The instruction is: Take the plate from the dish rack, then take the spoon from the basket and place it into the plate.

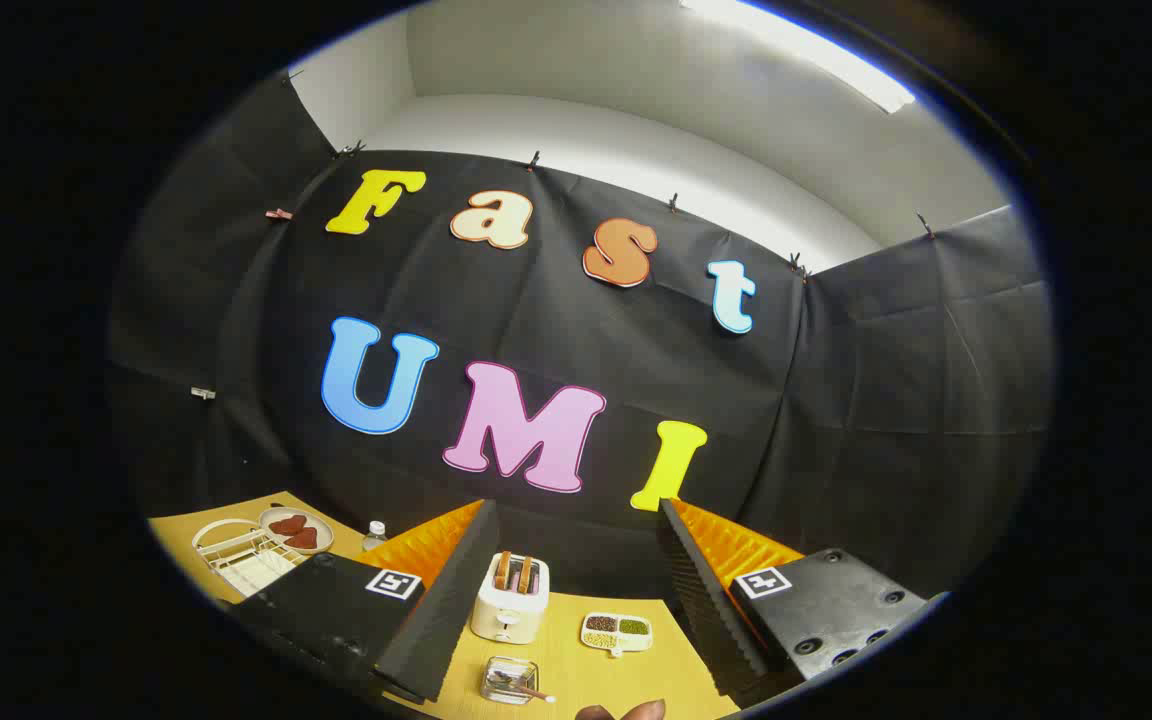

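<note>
1. Gripper view. One gripper (576, 600), its two fingers spread wide apart, nothing held between them.
2. One white wire dish rack (236, 556) on the yellow table (576, 670), beyond the left finger, far left.
3. One plate (296, 530) just beside the rack, touching or nearly so; round, pale rim, two reddish-brown pieces lying on it.
4. One small clear basket-like container (509, 680) between the fingers, close in; a thin handle, likely the spoon (533, 692), pokes out toward the right, pale tip. Too small to be sure.
5. One white toaster (509, 600) between the fingers, two slices upright in its slots.
6. One divided dish (617, 632) right of the toaster, with dark and green fillings.
7. One small bottle (374, 535) near the plate.
8. Fingertips of a person's hand (626, 712) at the near table edge.
</note>
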A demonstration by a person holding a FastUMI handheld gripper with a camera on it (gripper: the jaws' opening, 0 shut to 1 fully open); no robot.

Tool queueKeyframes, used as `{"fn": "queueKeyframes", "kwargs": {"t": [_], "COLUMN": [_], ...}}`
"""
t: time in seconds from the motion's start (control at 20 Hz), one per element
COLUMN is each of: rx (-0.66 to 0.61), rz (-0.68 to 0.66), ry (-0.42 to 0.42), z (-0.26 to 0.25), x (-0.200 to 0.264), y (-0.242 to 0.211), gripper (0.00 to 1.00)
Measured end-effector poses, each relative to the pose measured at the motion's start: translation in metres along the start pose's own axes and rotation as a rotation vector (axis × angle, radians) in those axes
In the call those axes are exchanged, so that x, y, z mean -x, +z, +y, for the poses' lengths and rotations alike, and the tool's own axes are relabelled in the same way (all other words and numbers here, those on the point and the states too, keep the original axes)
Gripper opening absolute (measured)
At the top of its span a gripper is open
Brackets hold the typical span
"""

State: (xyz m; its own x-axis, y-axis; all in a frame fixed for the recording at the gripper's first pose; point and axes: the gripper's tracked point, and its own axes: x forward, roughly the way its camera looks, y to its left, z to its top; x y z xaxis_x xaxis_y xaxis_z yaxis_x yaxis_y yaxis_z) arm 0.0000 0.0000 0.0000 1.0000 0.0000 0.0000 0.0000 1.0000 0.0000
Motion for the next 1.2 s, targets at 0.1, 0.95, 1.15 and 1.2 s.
{"fn": "queueKeyframes", "kwargs": {"t": [0.1, 0.95, 1.15, 1.2], "rx": [-0.002, 0.002, -0.011, -0.025], "rz": [0.005, 0.049, 0.078, 0.102], "ry": [-0.003, 0.002, 0.023, 0.045], "z": [-0.003, 0.003, 0.016, 0.025], "x": [-0.003, -0.007, -0.011, -0.012], "y": [-0.003, -0.021, -0.031, -0.038], "gripper": [0.97, 0.98, 0.97, 0.97]}}
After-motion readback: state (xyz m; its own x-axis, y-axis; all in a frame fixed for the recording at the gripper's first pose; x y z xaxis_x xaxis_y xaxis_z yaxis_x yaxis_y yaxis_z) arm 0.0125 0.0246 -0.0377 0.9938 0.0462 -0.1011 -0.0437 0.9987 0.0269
